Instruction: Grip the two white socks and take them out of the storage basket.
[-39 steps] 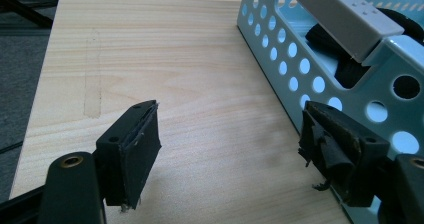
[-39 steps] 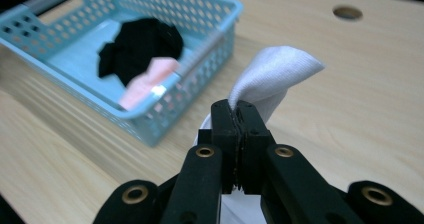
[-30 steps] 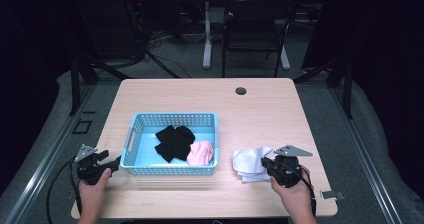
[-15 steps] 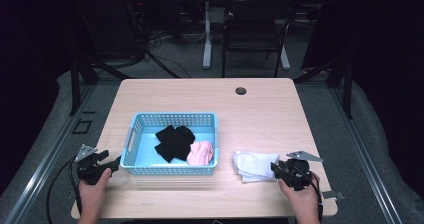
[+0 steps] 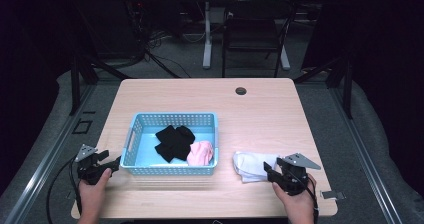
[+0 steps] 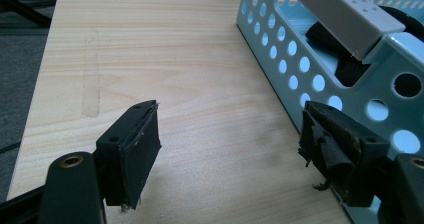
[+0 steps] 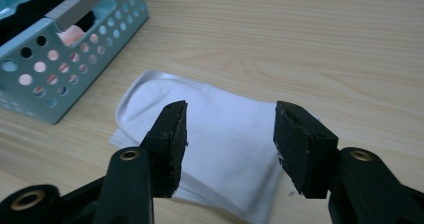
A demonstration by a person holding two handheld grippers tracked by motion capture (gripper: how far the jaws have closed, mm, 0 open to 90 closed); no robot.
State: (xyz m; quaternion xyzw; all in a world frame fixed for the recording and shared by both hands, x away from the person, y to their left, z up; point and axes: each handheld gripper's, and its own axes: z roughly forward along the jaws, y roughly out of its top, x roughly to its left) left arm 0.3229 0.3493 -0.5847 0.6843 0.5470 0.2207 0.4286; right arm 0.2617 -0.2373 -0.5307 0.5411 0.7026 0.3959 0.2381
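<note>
Spreading apart over the last moment, the jaws of your right gripper [image 7: 227, 146] now stand wide with nothing pinched between them: a second ago they were shut at the near end of the folded white cotton sock [image 7: 215, 134], and now the sock lies flat on the pale wooden counter [image 7: 310, 39] under and just ahead of the open pads, apart from both. That reads as a release, so the sock looks to have been set down or squared up rather than picked; since it sits just beside the light blue perforated plastic basket [image 5: 172, 170] and not in it, my judgement is that it is not yet put away and you will need a fresh grip on it. From the high view the sock [image 5: 252, 165] lies between the basket's right wall and your right gripper [image 5: 270, 171], near the counter's front edge. Its long axis runs roughly across the counter, from your gripper toward the basket; the rounded end points at the basket and the open, layered end lies nearest your jaws, slightly skewed away from you. Inside the basket a black fabric bundle [image 5: 172, 141] rests beside a pink fabric bundle [image 5: 201, 153] at the right front corner. Your left gripper [image 6: 230, 151] has its jaws wide and empty over bare wood, the right-hand pad just beside the basket's left wall; whether it touches, I cannot tell.
</note>
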